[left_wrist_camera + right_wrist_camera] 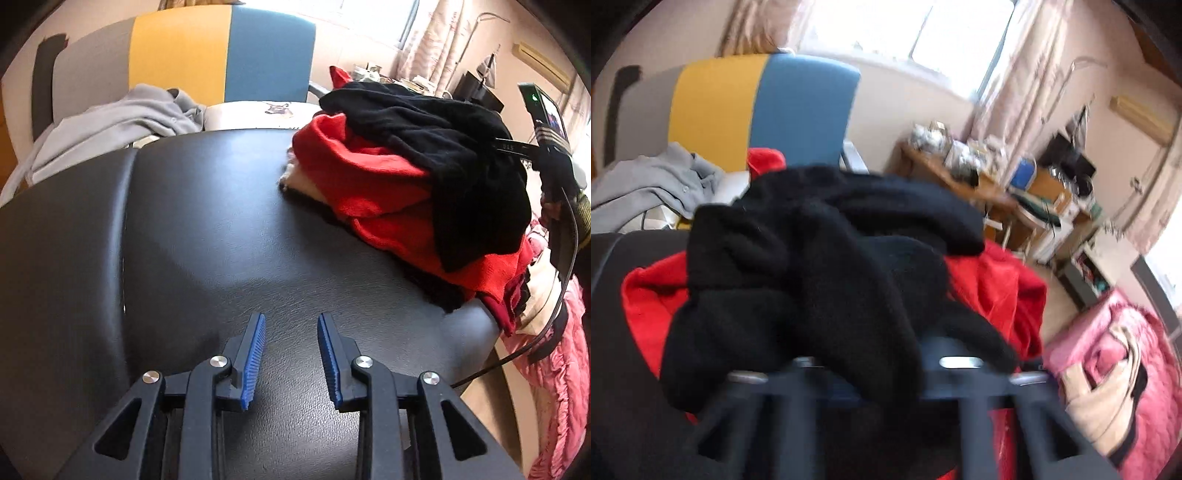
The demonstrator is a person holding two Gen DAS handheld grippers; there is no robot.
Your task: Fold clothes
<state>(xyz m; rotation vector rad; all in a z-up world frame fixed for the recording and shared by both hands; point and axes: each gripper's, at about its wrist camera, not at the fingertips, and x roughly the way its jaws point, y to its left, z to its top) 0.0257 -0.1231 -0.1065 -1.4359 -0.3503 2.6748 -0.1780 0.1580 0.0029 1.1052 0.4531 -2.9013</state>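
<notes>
A black garment (443, 147) lies crumpled on top of a red garment (369, 184) at the right side of a black padded surface (203, 229). My left gripper (291, 354) is open and empty, its blue pads (255, 354) over bare black padding, well left of the pile. In the right wrist view the black garment (820, 277) drapes over my right gripper (875, 354) and hides its fingertips; the red garment (997, 291) lies under it. The right gripper's body (554, 173) shows at the far right of the left wrist view, against the black garment.
A grey garment (110, 125) lies at the back left by a yellow and blue chair back (221, 55). A pink quilt (1126, 369) with a beige bag lies low on the right. A cluttered wooden desk (979, 184) stands by the window.
</notes>
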